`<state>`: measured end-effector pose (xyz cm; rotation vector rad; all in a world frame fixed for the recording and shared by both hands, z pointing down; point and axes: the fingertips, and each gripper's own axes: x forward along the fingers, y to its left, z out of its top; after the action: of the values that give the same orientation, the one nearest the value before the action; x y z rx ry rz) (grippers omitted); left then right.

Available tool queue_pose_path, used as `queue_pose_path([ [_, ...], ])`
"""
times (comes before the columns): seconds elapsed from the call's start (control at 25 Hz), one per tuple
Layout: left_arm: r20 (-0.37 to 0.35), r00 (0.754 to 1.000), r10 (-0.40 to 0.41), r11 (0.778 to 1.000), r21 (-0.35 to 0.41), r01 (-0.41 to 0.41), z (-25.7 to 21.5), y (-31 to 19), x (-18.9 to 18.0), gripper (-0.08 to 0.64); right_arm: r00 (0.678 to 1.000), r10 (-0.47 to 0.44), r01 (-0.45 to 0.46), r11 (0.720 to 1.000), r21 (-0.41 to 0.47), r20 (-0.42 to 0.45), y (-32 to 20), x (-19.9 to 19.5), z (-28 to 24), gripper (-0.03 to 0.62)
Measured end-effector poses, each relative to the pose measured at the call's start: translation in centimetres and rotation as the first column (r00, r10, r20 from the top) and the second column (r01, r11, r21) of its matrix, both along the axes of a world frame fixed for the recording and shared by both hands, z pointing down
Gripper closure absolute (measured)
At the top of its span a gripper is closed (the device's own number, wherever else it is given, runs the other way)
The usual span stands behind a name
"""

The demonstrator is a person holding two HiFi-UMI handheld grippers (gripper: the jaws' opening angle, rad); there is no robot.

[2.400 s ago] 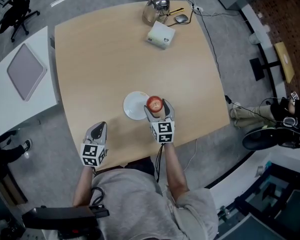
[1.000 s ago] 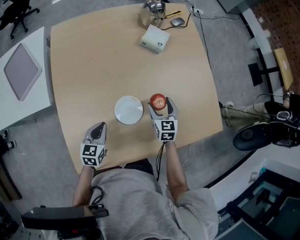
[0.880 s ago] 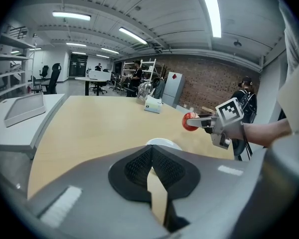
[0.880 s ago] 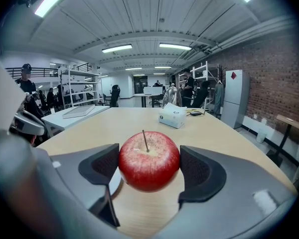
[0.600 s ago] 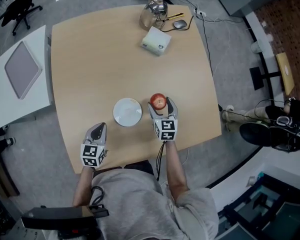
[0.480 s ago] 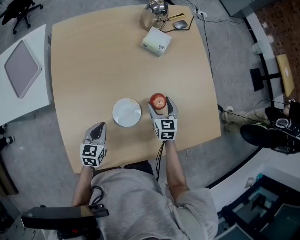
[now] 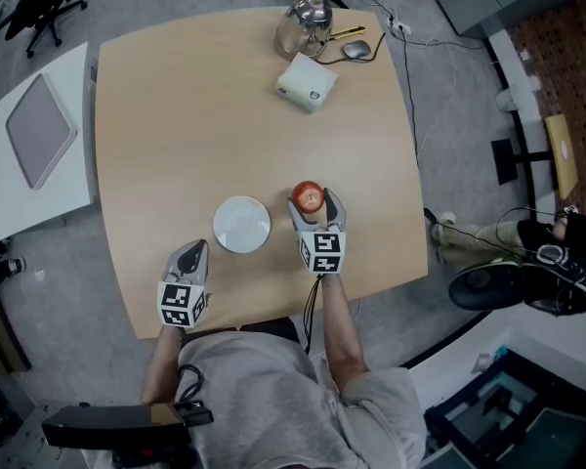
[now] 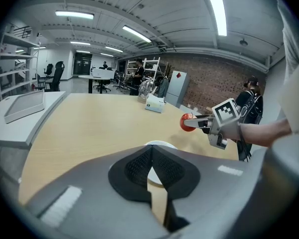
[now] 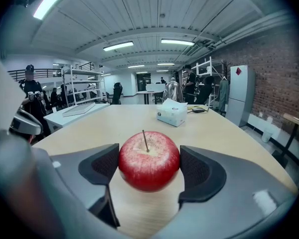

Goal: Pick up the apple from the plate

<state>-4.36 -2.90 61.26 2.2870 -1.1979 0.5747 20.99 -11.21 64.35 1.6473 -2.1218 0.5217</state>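
Note:
A red apple (image 7: 309,196) (image 9: 149,160) (image 8: 186,122) hangs above the wooden table (image 7: 205,106), stem up, with my right gripper (image 7: 311,203) (image 9: 148,167) shut on its two sides. The white plate (image 7: 241,225) (image 8: 159,145) lies bare on the table, left of the apple. My left gripper (image 7: 188,258) (image 8: 150,167) stays near the table's front edge, below and left of the plate; its pads meet with nothing between them.
A white tissue box (image 7: 306,80) (image 9: 172,115), a metal kettle (image 7: 301,16) and a mouse (image 7: 355,50) with cables sit at the table's far side. A white side table with a grey tablet (image 7: 39,130) stands to the left. People stand in the room behind.
My right gripper has carried the apple off the plate and to the right; it is now beside the plate. The left gripper has stayed in place.

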Motion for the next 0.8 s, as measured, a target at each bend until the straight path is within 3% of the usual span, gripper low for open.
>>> queue_pose_path([
  [0.8,0.016,0.999,-0.049,0.998,-0.036,0.05,1.3,-1.6,2.4,0.54,0.999,-0.042,0.042,0.999,-0.024,0.01,-3.7,2.1,1.6,0.207],
])
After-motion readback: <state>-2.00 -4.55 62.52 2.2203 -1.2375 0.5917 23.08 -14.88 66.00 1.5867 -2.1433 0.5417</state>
